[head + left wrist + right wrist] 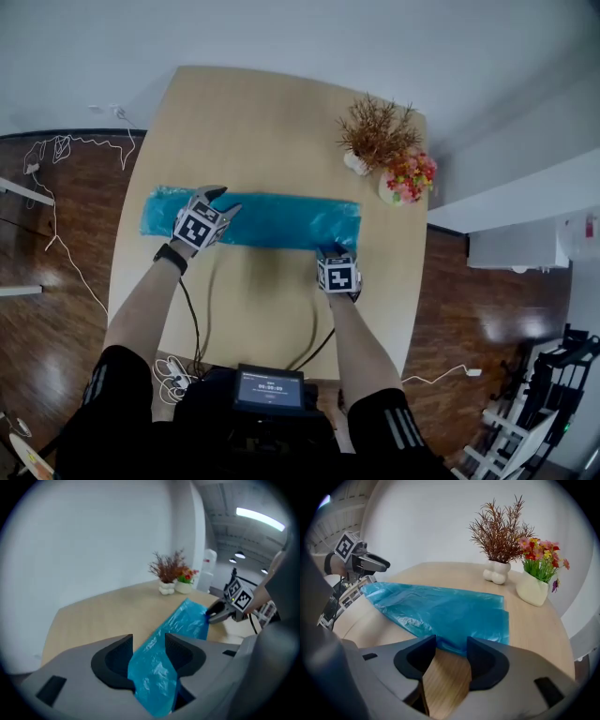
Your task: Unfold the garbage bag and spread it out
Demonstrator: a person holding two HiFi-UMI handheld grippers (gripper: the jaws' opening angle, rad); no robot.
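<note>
Pale wood tabletop [272,122] fills the middle of your head view, with dark plank floor [56,375] around it and white cables [56,150] trailing at the left. The blue garbage bag [281,220] lies across the table as a long folded band. Your left gripper [220,204] is tilted over the band's left part. Its jaws stand apart, and the plastic shows in the gap between them with no pad visibly pressing on it. Your right gripper [333,253] sits at the band's near right corner. Its jaws are also apart, with their tips at the bag's edge and bare wood between them (whether the tips touch the plastic you can't tell). Past the bag's right end, near it but apart, stand a white vase of dried brown twigs [375,131] and, just beside it, a pale pot of red and yellow flowers [408,176]. Black cables [202,309] cross the near table toward a small screen [270,389] by your body.
</note>
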